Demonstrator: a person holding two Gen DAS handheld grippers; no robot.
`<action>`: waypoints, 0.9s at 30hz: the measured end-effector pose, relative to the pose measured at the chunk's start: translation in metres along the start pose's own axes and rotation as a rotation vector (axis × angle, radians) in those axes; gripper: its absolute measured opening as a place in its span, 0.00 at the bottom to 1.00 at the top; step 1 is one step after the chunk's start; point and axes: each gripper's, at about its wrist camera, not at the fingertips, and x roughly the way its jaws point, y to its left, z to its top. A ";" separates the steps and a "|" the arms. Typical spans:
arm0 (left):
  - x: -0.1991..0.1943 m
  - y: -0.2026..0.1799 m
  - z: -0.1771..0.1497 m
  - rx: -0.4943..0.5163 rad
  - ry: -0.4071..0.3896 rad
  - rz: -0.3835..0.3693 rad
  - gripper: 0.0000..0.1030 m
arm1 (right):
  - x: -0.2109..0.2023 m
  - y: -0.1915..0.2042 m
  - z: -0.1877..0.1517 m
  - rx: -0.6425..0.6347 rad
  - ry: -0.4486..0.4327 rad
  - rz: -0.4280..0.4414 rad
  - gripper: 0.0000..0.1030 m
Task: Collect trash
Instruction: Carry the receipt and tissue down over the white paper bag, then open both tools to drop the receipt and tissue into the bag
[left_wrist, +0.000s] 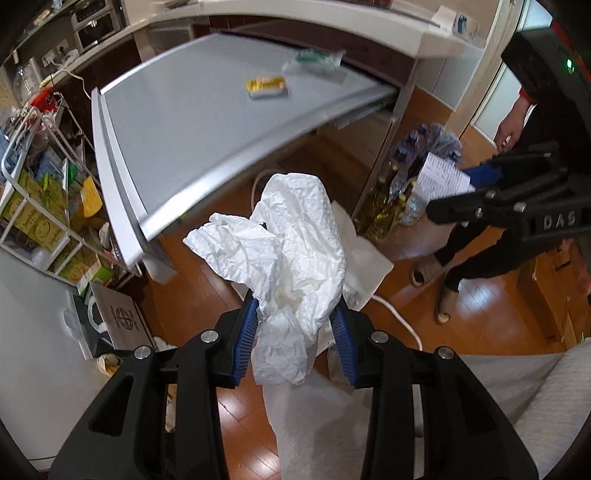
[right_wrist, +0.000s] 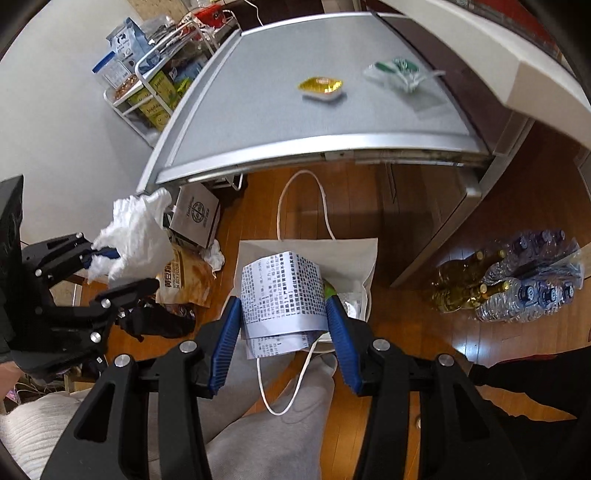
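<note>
Crumpled white paper towel (left_wrist: 295, 243) fills the left gripper (left_wrist: 298, 343), pinched between its blue pads. Beyond it a grey tabletop (left_wrist: 192, 122) carries a yellow packet (left_wrist: 266, 85) and a green wrapper (left_wrist: 314, 61). Pressed between the right gripper (right_wrist: 282, 334) pads is a folded receipt (right_wrist: 282, 291), directly above a white tote bag (right_wrist: 351, 258) on the wooden floor; bottles (right_wrist: 517, 280) stand well to its right.
</note>
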 end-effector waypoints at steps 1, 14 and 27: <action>0.005 0.000 -0.002 -0.004 0.008 0.000 0.38 | 0.005 -0.002 0.000 0.006 0.008 0.001 0.46; 0.077 -0.007 -0.005 0.015 0.131 0.029 0.38 | 0.074 -0.030 0.012 0.092 0.109 0.001 0.46; 0.101 -0.012 0.007 0.059 0.179 0.070 0.77 | 0.088 -0.044 0.028 0.174 0.124 0.028 0.61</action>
